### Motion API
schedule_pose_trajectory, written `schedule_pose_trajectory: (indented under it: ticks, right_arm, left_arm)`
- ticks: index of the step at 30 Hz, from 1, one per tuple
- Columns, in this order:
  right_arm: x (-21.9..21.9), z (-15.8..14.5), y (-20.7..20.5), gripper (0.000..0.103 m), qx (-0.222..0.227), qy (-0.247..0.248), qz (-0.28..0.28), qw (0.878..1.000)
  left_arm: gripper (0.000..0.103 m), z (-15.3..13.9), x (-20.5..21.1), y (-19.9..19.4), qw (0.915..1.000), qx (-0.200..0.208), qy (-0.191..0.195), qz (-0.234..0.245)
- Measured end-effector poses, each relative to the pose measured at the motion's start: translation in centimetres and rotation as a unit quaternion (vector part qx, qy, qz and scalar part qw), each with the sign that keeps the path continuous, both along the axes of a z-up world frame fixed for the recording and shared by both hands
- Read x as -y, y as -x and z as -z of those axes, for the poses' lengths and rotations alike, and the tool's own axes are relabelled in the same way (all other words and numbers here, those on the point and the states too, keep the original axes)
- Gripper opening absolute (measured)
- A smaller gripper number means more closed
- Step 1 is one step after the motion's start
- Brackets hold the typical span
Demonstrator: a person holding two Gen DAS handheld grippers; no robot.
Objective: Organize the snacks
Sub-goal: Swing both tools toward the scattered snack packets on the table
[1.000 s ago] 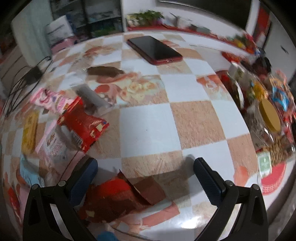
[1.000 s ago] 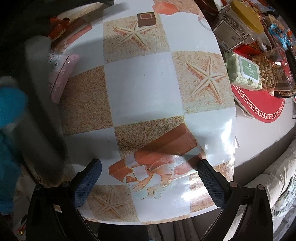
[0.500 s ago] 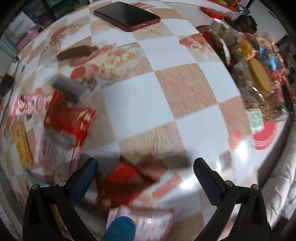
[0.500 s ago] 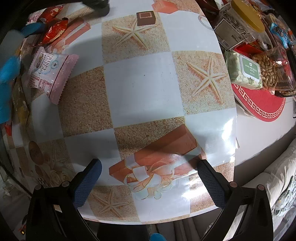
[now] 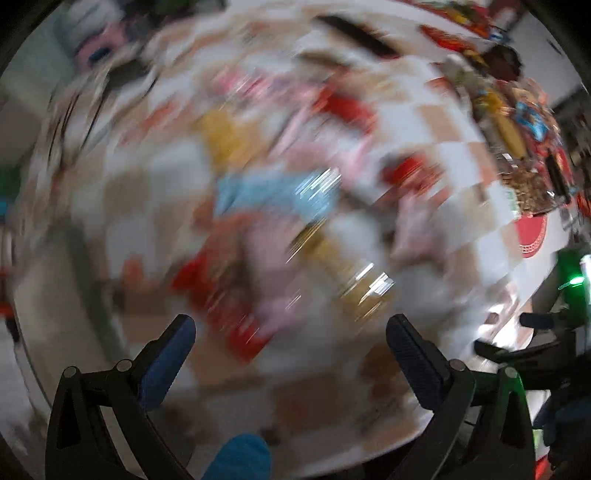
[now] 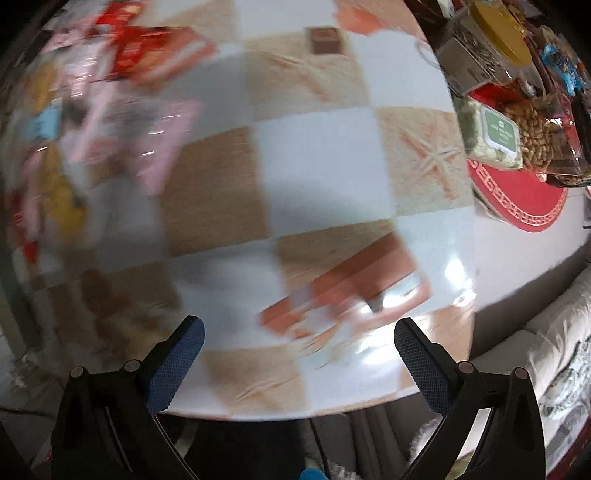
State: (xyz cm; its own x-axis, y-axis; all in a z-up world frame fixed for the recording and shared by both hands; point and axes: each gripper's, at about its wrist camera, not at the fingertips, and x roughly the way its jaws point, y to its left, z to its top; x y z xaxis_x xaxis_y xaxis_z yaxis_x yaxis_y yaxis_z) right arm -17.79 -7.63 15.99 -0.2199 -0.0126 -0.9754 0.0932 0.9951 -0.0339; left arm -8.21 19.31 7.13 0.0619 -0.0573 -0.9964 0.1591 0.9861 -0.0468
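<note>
The left wrist view is heavily motion-blurred. Loose snack packets lie scattered on the checkered tablecloth: a light blue one (image 5: 273, 192), a yellow one (image 5: 229, 136), red ones (image 5: 221, 291) and pink ones. My left gripper (image 5: 291, 332) hangs open above them, holding nothing. In the right wrist view, blurred pink packets (image 6: 155, 136) and red packets (image 6: 147, 51) lie at the upper left. My right gripper (image 6: 299, 336) is open and empty over the table's near edge. A red tray (image 6: 524, 206) at the right holds a green-lidded box (image 6: 498, 136) and bagged nuts (image 6: 535, 125).
A yellow-lidded jar (image 6: 495, 33) and more bagged snacks stand on the tray's far side. A dark phone (image 5: 354, 33) lies at the table's far end. A pale sofa (image 6: 546, 350) sits beyond the table edge at the lower right. The other gripper's body (image 5: 546, 347) shows at the right.
My left gripper has swung fast to the left and pulled back, now over the scattered packets. The right gripper has shifted slightly; its view now blurs. Both stay open.
</note>
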Motion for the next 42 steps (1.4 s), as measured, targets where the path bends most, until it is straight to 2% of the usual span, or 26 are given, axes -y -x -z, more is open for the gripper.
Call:
schedule_pose_trajectory:
  ticks: [4, 6, 7, 9, 11, 14, 18, 21, 22, 28, 33, 34, 36, 37, 42]
  right_arm:
    - [-2.8, -1.3, 1.0, 0.103, 0.006, -0.020, -0.007, 1.000]
    - [-4.2, -2.0, 1.2, 0.103, 0.007, -0.026, -0.014, 1.000]
    - [-4.6, -2.3, 1.2, 0.103, 0.008, -0.029, -0.017, 0.999]
    - [-5.9, -3.2, 0.8, 0.103, 0.014, -0.033, -0.027, 0.999]
    - [-6.8, -4.2, 0.5, 0.103, 0.024, -0.034, -0.034, 0.999]
    - [-7.9, -5.2, -0.3, 0.103, 0.037, -0.034, -0.038, 0.998]
    - [-9.7, -6.3, -0.8, 0.103, 0.036, -0.048, -0.036, 0.998]
    - [-11.1, -5.8, -1.3, 0.103, 0.026, -0.053, -0.034, 0.998]
    - [-10.9, -5.5, -1.2, 0.103, 0.026, -0.053, -0.036, 0.998]
    - [-10.9, -5.0, -0.8, 0.103, 0.035, -0.055, -0.043, 0.997]
    - [-10.0, -3.9, -0.6, 0.103, 0.016, -0.062, -0.019, 0.998]
    - [-9.6, -4.0, -0.8, 0.103, 0.012, -0.065, -0.015, 0.998]
    - [-9.3, -3.6, -0.7, 0.103, 0.005, -0.068, -0.005, 0.998]
    - [-9.2, -3.5, -0.7, 0.103, 0.004, -0.069, -0.004, 0.998]
    - [-9.7, -3.7, -1.1, 0.103, 0.008, -0.071, -0.016, 0.997]
  left_arm:
    - [0.103, 3.6, -5.0, 2.1, 0.9974, -0.065, 0.008, -0.031]
    - [0.103, 5.1, -6.7, 3.0, 0.9951, -0.089, -0.005, -0.044]
    - [0.103, 5.5, -7.6, 3.4, 0.9944, -0.094, -0.011, -0.047]
    - [0.103, 5.5, -8.9, 4.2, 0.9945, -0.085, -0.047, -0.039]
    - [0.103, 5.7, -10.2, 4.6, 0.9932, -0.092, -0.059, -0.039]
    - [0.103, 5.2, -11.6, 5.0, 0.9920, -0.107, -0.046, -0.048]
    - [0.103, 2.6, -11.8, 4.5, 0.9944, -0.094, -0.025, -0.041]
    - [0.103, 0.9, -11.2, 4.1, 0.9956, -0.091, -0.016, -0.019]
    - [0.103, -0.1, -11.5, 5.1, 0.9958, -0.089, -0.017, -0.011]
    - [0.103, -1.6, -10.8, 4.9, 0.9953, -0.094, -0.021, 0.008]
    - [0.103, -1.8, -10.5, 5.4, 0.9948, -0.097, -0.029, 0.011]
    - [0.103, -0.8, -11.0, 5.0, 0.9948, -0.097, -0.031, 0.011]
    - [0.103, -0.8, -10.4, 4.0, 0.9944, -0.099, -0.034, 0.010]
    - [0.103, 0.0, -10.1, 3.7, 0.9944, -0.099, -0.036, 0.009]
    - [0.103, -0.1, -10.5, 3.7, 0.9941, -0.099, -0.042, 0.006]
